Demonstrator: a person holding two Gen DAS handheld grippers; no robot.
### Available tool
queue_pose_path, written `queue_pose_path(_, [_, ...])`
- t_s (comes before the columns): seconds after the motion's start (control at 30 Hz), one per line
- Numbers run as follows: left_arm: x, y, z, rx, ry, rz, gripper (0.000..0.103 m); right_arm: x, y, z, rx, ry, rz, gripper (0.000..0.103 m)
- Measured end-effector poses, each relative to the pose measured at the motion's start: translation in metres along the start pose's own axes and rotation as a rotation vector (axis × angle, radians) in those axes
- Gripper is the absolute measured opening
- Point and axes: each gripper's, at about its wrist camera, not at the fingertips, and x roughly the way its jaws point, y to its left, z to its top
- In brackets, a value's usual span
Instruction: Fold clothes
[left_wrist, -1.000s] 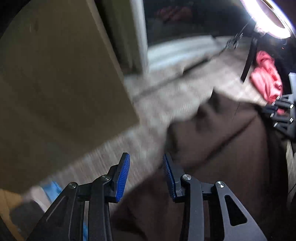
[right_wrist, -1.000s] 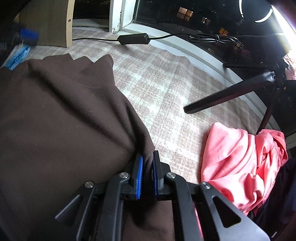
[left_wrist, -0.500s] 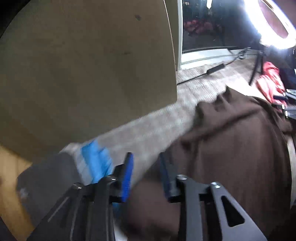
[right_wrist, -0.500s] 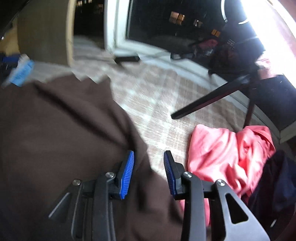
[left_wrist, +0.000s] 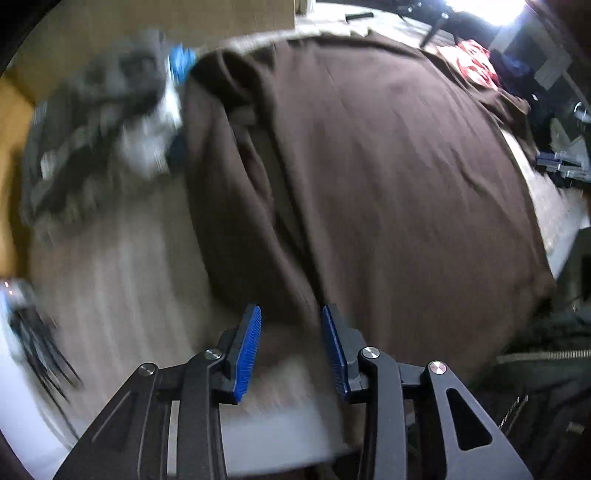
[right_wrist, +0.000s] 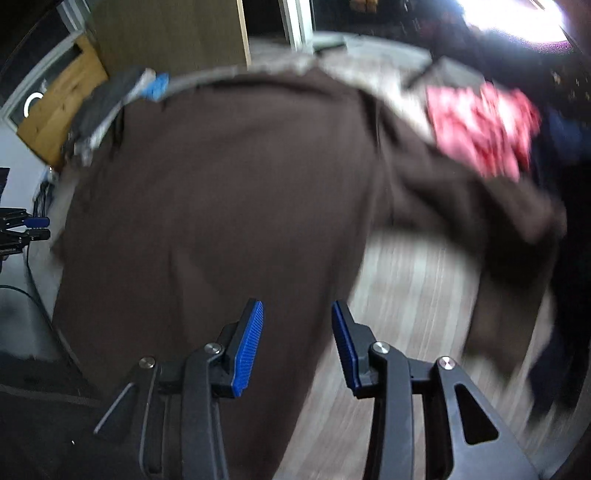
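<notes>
Left wrist view: left gripper (left_wrist: 291, 347) at bottom centre, jaws apart, nothing between the blue pads (left_wrist: 249, 349), aimed at the near hem of the brown garment (left_wrist: 388, 177). Garment spread wide over the pale mat (left_wrist: 122, 288), filling centre and right of frame, with a long ridge of doubled cloth along its left side, likely a sleeve or side panel turned inward. Grey clutter (left_wrist: 96, 122) blurred at upper left, red cloth (left_wrist: 474, 66) small at upper right, both clear of the brown fabric's body.

Right wrist view: right gripper (right_wrist: 297, 345) likewise at bottom centre, jaws parted and empty, poised over the garment's right edge where brown meets mat. Bunched sleeve trailing toward right of frame, just below the red cloth. Other gripper glimpsed at far left edge.

Both claws placed at opposite lower edges, probably to take hold for a fold or to smooth the cloth flat; much motion blur, so finer creases hard to tell.
</notes>
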Motion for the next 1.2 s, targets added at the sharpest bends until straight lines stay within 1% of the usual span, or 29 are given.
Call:
queue_pose_path(0.1, [0.014, -0.007, -0.042, -0.036, 0.060, -0.047, 0.034, -0.005, 0.005, -0.052, 0.048, 0.050, 0.022, 0.038])
queue_pose_path(0.2, [0.025, -0.018, -0.067, -0.050, 0.096, -0.076, 0.034, -0.009, 0.010, -0.103, 0.095, 0.099, 0.044, 0.038])
queue_pose_path(0.33, [0.037, -0.034, -0.081, -0.035, 0.106, -0.088, 0.037, -0.012, 0.013, -0.134, 0.140, 0.100, 0.087, 0.039])
queue_pose_path(0.43, [0.045, -0.039, -0.084, -0.036, 0.109, -0.096, 0.039, -0.012, 0.016, -0.147, 0.141, 0.106, 0.097, 0.039])
queue_pose_path(0.5, [0.049, -0.042, -0.085, -0.034, 0.104, -0.096, 0.039, -0.011, 0.016, -0.153, 0.157, 0.102, 0.124, 0.039])
queue_pose_path(0.57, [0.049, -0.045, -0.085, -0.033, 0.098, -0.098, 0.037, -0.010, 0.015, -0.157, 0.174, 0.099, 0.145, 0.039])
queue_pose_path(0.6, [0.050, -0.046, -0.084, -0.034, 0.093, -0.092, 0.031, -0.010, 0.018, -0.159, 0.180, 0.097, 0.154, 0.039])
queue_pose_path(0.63, [0.050, -0.046, -0.084, -0.031, 0.091, -0.082, 0.012, -0.011, 0.020, -0.161, 0.178, 0.095, 0.164, 0.039])
queue_pose_path(0.67, [0.050, -0.046, -0.084, -0.032, 0.090, -0.079, 0.007, -0.011, 0.021, -0.163, 0.173, 0.094, 0.169, 0.039])
queue_pose_path(0.73, [0.050, -0.045, -0.084, -0.039, 0.078, -0.091, 0.005, -0.009, 0.029, -0.165, 0.152, 0.108, 0.160, 0.040])
queue_pose_path(0.8, [0.049, -0.046, -0.084, -0.032, 0.070, -0.087, 0.005, -0.002, 0.032, -0.167, 0.125, 0.124, 0.120, 0.040])
queue_pose_path(0.83, [0.049, -0.046, -0.083, -0.028, 0.066, -0.085, 0.004, 0.001, 0.033, -0.167, 0.117, 0.135, 0.114, 0.040])
queue_pose_path(0.9, [0.047, -0.046, -0.083, -0.030, 0.057, -0.088, 0.004, 0.005, 0.038, -0.168, 0.093, 0.139, 0.131, 0.039])
queue_pose_path(0.93, [0.046, -0.045, -0.082, -0.035, 0.052, -0.094, 0.004, 0.006, 0.041, -0.168, 0.073, 0.136, 0.135, 0.037])
queue_pose_path(0.97, [0.044, -0.044, -0.082, -0.041, 0.047, -0.102, 0.004, 0.007, 0.045, -0.168, 0.050, 0.137, 0.134, 0.017])
queue_pose_path(1.0, [0.041, -0.042, -0.082, -0.042, 0.042, -0.103, 0.004, 0.006, 0.047, -0.167, 0.025, 0.144, 0.125, 0.005])
queue_pose_path(1.03, [0.038, -0.041, -0.082, -0.043, 0.037, -0.098, 0.004, 0.005, 0.049, -0.166, 0.001, 0.152, 0.117, 0.005])
queue_pose_path(1.1, [0.031, -0.036, -0.086, -0.047, 0.008, -0.120, 0.004, 0.002, 0.053, -0.165, -0.045, 0.167, 0.101, 0.004])
queue_pose_path(1.17, [0.039, -0.034, -0.091, -0.050, 0.031, -0.127, 0.004, -0.004, 0.051, -0.169, -0.048, 0.168, 0.102, 0.004])
queue_pose_path(1.2, [0.044, -0.033, -0.093, -0.052, 0.044, -0.131, 0.004, -0.001, 0.051, -0.173, -0.062, 0.191, 0.081, 0.004])
